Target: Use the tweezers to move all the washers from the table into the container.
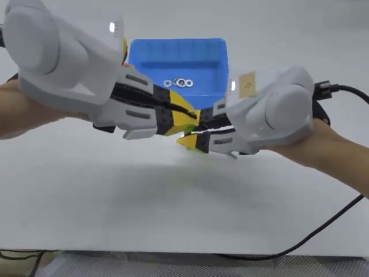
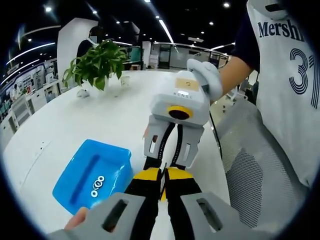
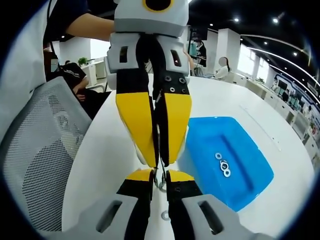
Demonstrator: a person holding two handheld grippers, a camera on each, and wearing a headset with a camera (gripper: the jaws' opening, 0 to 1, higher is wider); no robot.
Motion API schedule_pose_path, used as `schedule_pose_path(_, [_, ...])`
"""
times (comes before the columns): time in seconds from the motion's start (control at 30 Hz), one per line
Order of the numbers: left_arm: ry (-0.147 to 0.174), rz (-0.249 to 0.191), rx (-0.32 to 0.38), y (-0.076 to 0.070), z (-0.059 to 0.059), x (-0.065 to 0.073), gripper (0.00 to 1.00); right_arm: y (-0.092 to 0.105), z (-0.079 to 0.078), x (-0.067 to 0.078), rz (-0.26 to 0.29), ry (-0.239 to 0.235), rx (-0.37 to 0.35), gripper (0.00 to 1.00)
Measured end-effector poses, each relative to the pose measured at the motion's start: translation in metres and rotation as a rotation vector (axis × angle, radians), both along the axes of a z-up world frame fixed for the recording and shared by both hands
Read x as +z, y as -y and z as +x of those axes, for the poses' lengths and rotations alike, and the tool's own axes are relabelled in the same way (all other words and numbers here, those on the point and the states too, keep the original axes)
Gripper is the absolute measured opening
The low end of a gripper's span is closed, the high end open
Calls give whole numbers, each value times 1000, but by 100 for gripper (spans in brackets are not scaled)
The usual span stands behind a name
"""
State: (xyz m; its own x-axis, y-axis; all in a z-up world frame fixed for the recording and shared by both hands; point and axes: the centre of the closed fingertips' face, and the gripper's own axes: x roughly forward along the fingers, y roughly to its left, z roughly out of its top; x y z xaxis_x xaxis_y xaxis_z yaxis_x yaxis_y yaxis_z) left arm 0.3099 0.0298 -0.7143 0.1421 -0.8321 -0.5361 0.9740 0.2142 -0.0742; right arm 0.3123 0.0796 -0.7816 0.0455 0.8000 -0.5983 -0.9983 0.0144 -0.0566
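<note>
My two grippers meet tip to tip above the white table (image 1: 173,196), in front of a blue container (image 1: 144,57). My left gripper (image 1: 192,119) comes in from the left and is shut on the thin metal tweezers (image 3: 159,150). From the right, my right gripper (image 1: 188,140) is shut on the same tweezers (image 1: 203,131). Several washers (image 1: 178,83) lie in the container. One washer (image 3: 165,216) lies on the table under my right gripper (image 3: 160,178). In the left gripper view my left gripper (image 2: 162,176) points at the other gripper's body.
A black cable (image 1: 323,228) runs from the right gripper across the table's near right part. A mesh office chair (image 3: 45,150) stands beside the table. A potted plant (image 2: 97,62) sits at the table's far end. A person in a white numbered shirt (image 2: 285,85) holds the grippers.
</note>
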Motion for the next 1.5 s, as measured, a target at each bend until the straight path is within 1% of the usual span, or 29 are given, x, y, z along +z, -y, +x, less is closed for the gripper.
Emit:
schedule_pose_path(0.1, [-10,2,-11,-3,-2,-1,7,0,-1,-2,-8,11,8,11])
schedule_pose_path(0.17, [-14,3,-13,-11,2,-4,7,0,0,-3,-10,10,5,11])
schedule_pose_path(0.27, [-13,5,-12,-13,3,-5,7,2,1,-6,-18,4,-2,12])
schedule_pose_path(0.3, [-12,6,-11,-13,3,-5,7,3,2,-7,-18,8,-2,12])
schedule_pose_path(0.43, [-15,3,-7,-13,5,-5,7,2,3,-4,-5,-7,-11,12])
schedule_pose_path(0.57, [-14,6,-15,-11,5,-6,7,-3,4,3,37,-23,-19,12])
schedule_pose_path(0.7, [-12,11,-17,-11,6,-6,7,-4,3,1,23,0,-2,11])
schedule_pose_path(0.8, [-16,13,-19,-12,6,-6,7,-4,3,1,25,-7,-8,10])
schedule_pose_path(0.93, [-22,13,-21,-12,4,-7,7,-5,3,1,18,4,-3,10])
schedule_pose_path(1.17, [-30,20,-20,-12,1,-6,7,-5,0,1,16,-5,-10,9])
schedule_pose_path(1.2, [-28,20,-21,-12,0,-5,7,-5,-1,2,17,3,-8,9])
schedule_pose_path(1.37, [-20,17,-23,-13,-4,2,7,-6,-4,10,27,11,-4,9])
schedule_pose_path(1.5, [-1,21,-27,-13,-6,10,7,-7,-4,19,30,23,5,9])
